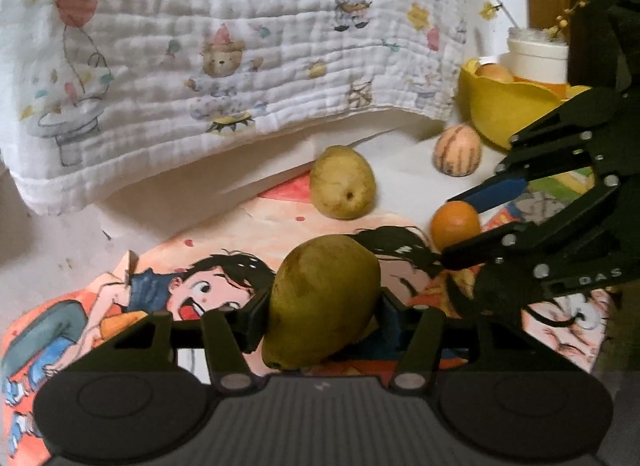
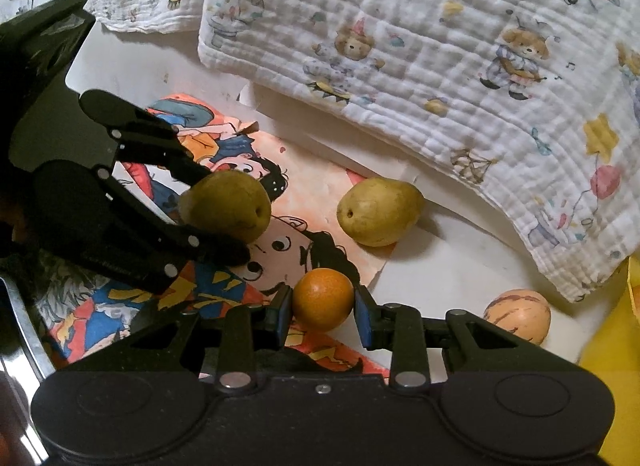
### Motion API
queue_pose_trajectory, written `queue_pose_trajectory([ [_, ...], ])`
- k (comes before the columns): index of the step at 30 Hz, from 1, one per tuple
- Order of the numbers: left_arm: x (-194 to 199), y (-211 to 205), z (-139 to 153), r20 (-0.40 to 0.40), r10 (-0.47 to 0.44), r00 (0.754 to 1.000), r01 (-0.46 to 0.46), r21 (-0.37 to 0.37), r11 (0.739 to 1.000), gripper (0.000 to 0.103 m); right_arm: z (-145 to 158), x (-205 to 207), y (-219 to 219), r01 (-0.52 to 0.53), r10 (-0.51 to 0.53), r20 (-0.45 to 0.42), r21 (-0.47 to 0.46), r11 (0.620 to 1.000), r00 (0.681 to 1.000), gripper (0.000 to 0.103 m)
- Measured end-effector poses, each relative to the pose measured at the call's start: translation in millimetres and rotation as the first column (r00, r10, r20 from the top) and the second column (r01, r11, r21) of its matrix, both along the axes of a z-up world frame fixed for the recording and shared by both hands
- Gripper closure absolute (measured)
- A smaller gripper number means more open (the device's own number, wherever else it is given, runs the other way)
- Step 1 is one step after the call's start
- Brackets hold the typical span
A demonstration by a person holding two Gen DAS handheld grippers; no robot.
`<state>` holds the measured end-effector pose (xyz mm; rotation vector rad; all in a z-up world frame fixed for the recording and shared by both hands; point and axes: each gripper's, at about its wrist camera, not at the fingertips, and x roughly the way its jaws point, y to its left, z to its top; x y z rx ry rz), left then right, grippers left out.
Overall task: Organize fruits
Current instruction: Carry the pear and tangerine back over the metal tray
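Grasp step, both hands busy. Left gripper (image 1: pixel 320 314) jaws clamped on green pear (image 1: pixel 322 302), pear between pads above comic-print paper (image 1: pixel 200 250). Right gripper (image 2: pixel 322 308) jaws clenched on orange (image 2: pixel 323 298). Second pear (image 1: pixel 343 181) at 12 o'clock from held pear, loose on worktop (image 1: pixel 408 169). Striped fruit (image 1: pixel 458 149) just beside yellow bowl (image 1: pixel 500 105), at 2 o'clock. Next move, by judgement: carry both fruits to bowl, one gripper at a time, avoid clash of arms; release over rim.

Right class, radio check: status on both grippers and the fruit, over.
Left gripper shut on green pear. Right gripper shut on orange. Second pear and striped fruit loose on table. Yellow bowl unobstructed.
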<state>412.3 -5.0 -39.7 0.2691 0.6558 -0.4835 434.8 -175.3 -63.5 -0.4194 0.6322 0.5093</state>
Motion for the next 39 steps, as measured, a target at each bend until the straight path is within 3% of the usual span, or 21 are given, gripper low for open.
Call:
queue_pose_trajectory([
  [8,-20.9,6.8,14.6,-0.007,-0.037,0.999,0.037,-0.067,0.997,0.045,10.2,-23.3,-4.0,-0.014,0.014,0.013,0.052,0.999,1.0,0.068],
  [18,-52.9,1.8,25.7,-0.001,-0.076,0.997,0.076,-0.081,0.994,0.045,17.6,-66.8,-9.0,-0.021,0.02,0.021,0.058,0.998,1.0,0.068],
  [30,-108.9,-6.9,60.0,0.035,-0.174,0.984,0.177,-0.083,0.981,0.045,22.8,-154.6,-22.8,-0.048,0.048,0.004,0.078,0.996,0.999,0.068],
  [39,-164.7,-23.3,65.9,-0.003,-0.256,0.967,0.253,-0.123,0.959,0.045,18.8,-214.9,-29.1,-0.063,0.066,-0.04,0.082,0.995,0.997,0.068],
])
